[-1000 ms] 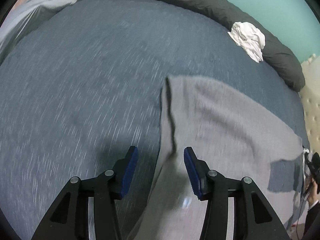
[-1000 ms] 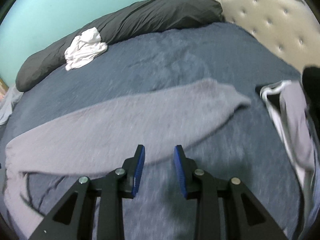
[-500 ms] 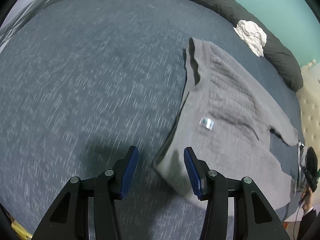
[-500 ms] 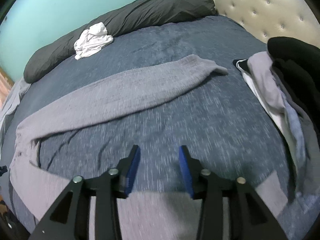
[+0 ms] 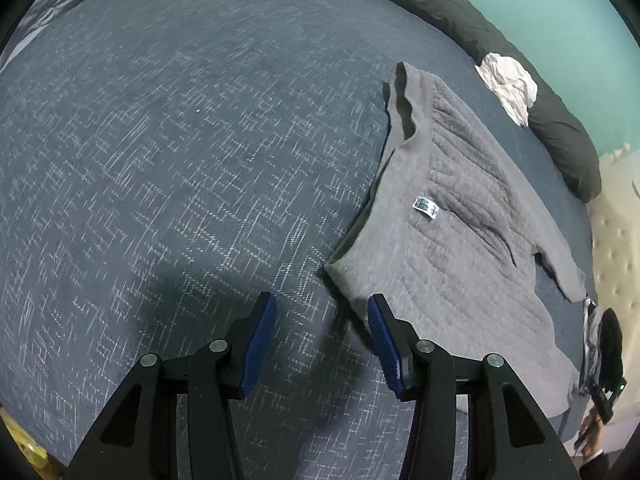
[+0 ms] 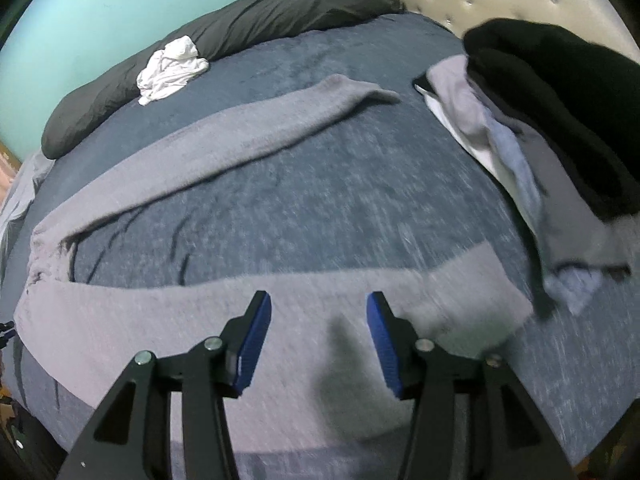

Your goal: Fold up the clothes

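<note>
Both tools have swung back off the grey trousers (image 6: 224, 312), the right tool (image 6: 318, 340) having just spread its jaws; left tool (image 5: 322, 344) half open, both empty. Trousers lie spread flat on the bed (image 5: 160, 160), near the heap of clothes (image 6: 552, 128) — no fold yet, I'd say.

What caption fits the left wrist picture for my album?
Open left gripper hovers above the blue bedspread, beside the waistband corner of grey sweatpants.

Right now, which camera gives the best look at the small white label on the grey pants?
The left wrist view: the white label lies in plain sight on the grey pants near the waistband. The right wrist view shows only the legs, spread apart, and no label.
</note>
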Demonstrator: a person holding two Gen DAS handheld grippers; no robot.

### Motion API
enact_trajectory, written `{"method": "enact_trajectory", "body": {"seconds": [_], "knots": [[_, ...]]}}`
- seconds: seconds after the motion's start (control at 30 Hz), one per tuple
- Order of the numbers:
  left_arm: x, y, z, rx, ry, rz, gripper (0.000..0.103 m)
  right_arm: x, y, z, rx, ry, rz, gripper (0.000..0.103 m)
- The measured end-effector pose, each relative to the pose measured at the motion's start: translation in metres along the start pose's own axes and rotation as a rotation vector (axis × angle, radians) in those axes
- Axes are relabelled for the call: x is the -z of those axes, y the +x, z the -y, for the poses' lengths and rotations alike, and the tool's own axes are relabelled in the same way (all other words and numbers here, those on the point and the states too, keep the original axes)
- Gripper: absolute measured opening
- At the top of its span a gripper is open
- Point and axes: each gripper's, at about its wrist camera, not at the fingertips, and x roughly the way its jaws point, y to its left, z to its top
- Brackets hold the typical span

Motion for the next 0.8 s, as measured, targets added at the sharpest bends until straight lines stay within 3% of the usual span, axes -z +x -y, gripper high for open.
{"method": "enact_trajectory", "body": {"seconds": [0.23, 0.53, 0.8], "knots": [[0.003, -0.001, -0.003, 0.005, -0.015, 0.001, 0.052, 0.014, 0.007, 0.016, 0.03, 0.019, -0.03, 0.051], [-0.003, -0.001, -0.001, -0.012, -0.015, 0.012, 0.052, 0.004, 0.017, 0.011, 0.026, 0.009, -0.033, 0.051], [-0.044, -0.006, 0.023, -0.013, 0.019, 0.067, 0.052, -0.022, 0.033, -0.003, 0.011, -0.018, -0.024, 0.051]]}}
